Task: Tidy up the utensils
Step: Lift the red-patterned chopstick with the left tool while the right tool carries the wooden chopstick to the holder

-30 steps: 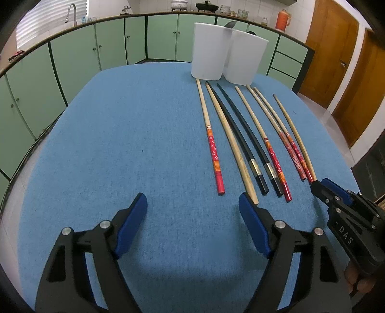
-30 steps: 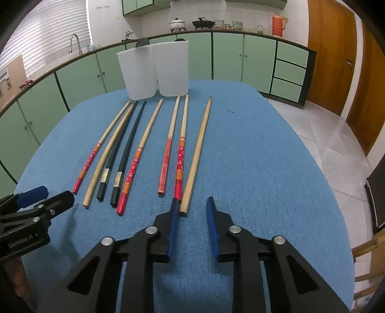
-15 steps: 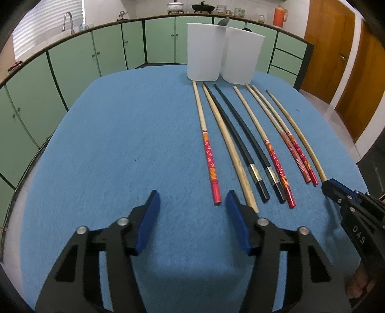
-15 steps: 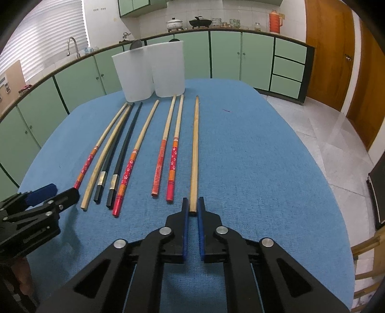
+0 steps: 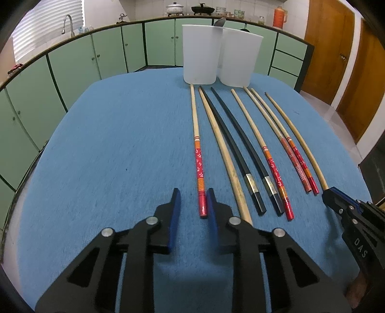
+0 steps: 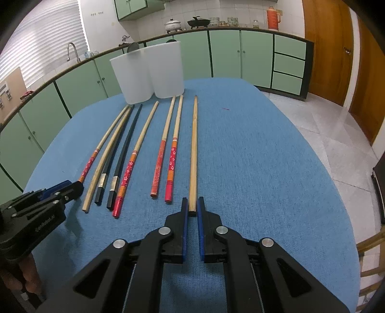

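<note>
Several chopsticks lie side by side on the blue table (image 5: 108,149). My left gripper (image 5: 193,196) has its jaws narrowed around the near end of the leftmost red-patterned chopstick (image 5: 199,168), with a small gap left. My right gripper (image 6: 192,204) is shut on the near end of the plain wooden chopstick (image 6: 193,154) at the right of the row. Two white containers (image 5: 202,53) (image 6: 166,69) stand at the far end; a spoon (image 5: 220,22) sticks out of one.
Black chopsticks (image 5: 240,154) and other red-patterned ones (image 5: 274,166) lie between the two grippers. The table's right edge (image 6: 336,192) drops to a tiled floor. Green cabinets (image 5: 72,62) surround the table.
My left gripper moved right and narrowed around the leftmost red chopstick's end. My right gripper closed on the plain wooden chopstick's end, which has swung straighter.
</note>
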Demonstrator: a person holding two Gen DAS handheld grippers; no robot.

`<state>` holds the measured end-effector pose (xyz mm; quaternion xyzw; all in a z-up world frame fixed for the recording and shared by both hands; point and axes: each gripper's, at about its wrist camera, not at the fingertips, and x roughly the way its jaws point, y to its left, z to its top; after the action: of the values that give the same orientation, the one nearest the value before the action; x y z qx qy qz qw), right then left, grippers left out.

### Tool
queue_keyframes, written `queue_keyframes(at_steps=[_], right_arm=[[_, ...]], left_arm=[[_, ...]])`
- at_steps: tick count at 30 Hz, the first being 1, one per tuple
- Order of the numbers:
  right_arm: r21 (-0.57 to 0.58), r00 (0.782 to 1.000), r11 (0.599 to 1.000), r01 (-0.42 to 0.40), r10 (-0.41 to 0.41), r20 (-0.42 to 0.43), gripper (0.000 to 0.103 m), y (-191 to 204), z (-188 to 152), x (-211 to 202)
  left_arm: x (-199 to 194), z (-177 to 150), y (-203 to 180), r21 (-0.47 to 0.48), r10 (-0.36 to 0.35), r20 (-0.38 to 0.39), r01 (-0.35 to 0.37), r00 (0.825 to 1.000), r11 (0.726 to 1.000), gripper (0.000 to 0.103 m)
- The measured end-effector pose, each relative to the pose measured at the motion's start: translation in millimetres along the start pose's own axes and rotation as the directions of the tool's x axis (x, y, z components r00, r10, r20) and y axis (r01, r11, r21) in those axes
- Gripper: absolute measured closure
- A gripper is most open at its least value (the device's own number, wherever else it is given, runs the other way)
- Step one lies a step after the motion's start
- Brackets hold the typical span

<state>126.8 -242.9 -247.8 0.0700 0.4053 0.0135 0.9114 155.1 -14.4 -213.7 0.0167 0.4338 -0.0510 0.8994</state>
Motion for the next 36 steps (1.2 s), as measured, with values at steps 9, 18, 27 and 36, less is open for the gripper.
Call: queue_keyframes(at_steps=[9, 18, 27, 36], right_arm=[[-0.022, 1.000, 0.999, 0.027, -0.027, 0.002, 0.096, 4.7, 0.8, 1.3], [-0.037, 0.997, 0.999, 0.040, -0.037, 0.072, 0.097, 0.7, 10.4, -23.2], [-0.061, 0.981, 0.997, 0.038, -0.025, 0.194, 0.097, -3.7, 43.9, -72.7], [-0.064, 0.963, 0.998, 0.019, -0.001, 0.270, 0.097, -3.9, 70.3, -101.6]], left_arm=[[0.5, 1.5, 1.2, -0.013, -0.008, 0.000, 0.008, 1.000, 1.000, 0.098], [-32.4, 11.6, 7.9, 0.003, -0.018, 0.075, 0.018, 0.997, 1.000, 0.098], [-86.3, 38.6, 13.8, 0.020, -0.025, 0.205, 0.022, 0.978, 1.000, 0.098], [-111.5, 54.8, 14.7, 0.008, -0.036, 0.247, 0.035, 0.968, 0.999, 0.098]])
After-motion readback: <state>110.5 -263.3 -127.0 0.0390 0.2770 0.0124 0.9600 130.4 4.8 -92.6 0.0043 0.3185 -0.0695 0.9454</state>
